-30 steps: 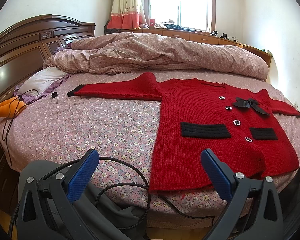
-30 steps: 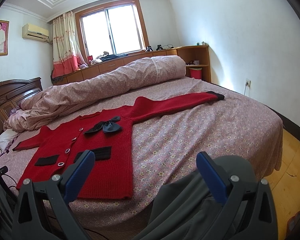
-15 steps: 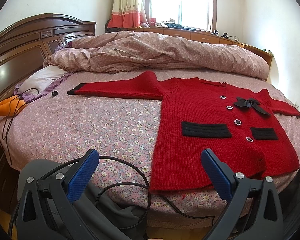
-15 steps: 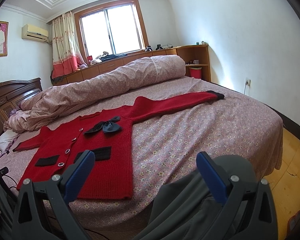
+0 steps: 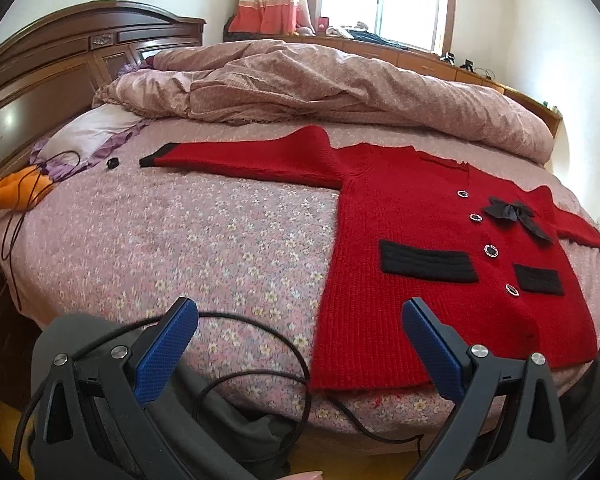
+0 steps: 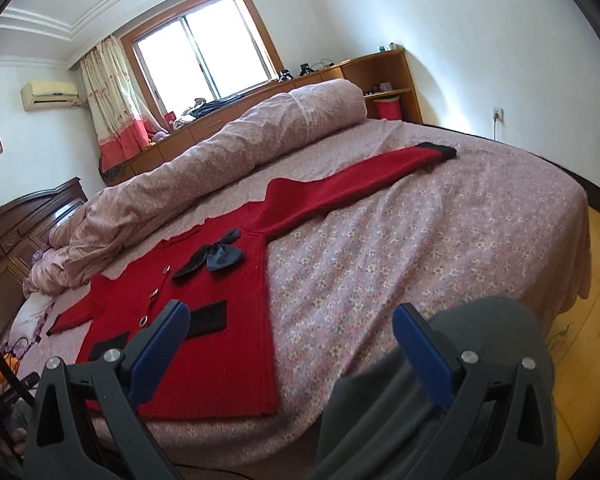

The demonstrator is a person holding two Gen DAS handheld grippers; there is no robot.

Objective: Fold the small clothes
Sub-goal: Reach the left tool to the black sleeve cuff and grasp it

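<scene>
A red knit cardigan (image 5: 432,240) with black pockets, a dark bow and shiny buttons lies flat, front up, on the flowered bed sheet (image 5: 180,240), both sleeves spread out sideways. In the right wrist view the same cardigan (image 6: 236,292) stretches one sleeve toward the bed's far right. My left gripper (image 5: 300,320) hovers open off the bed's near edge, short of the hem. My right gripper (image 6: 290,324) is open too, above the near edge by the cardigan's lower right corner. Neither holds anything.
A rolled pink duvet (image 5: 340,84) lies along the back of the bed. A black cable (image 5: 260,356) loops over the near edge. A pillow (image 5: 88,136), an orange object (image 5: 12,192) and a wooden headboard (image 5: 60,68) are at the left. Grey-trousered knees (image 6: 440,380) show below.
Both grippers have tilted and moved slightly closer over the bed edge; the right view has rolled. The cardigan has not moved and both grippers stay open.
</scene>
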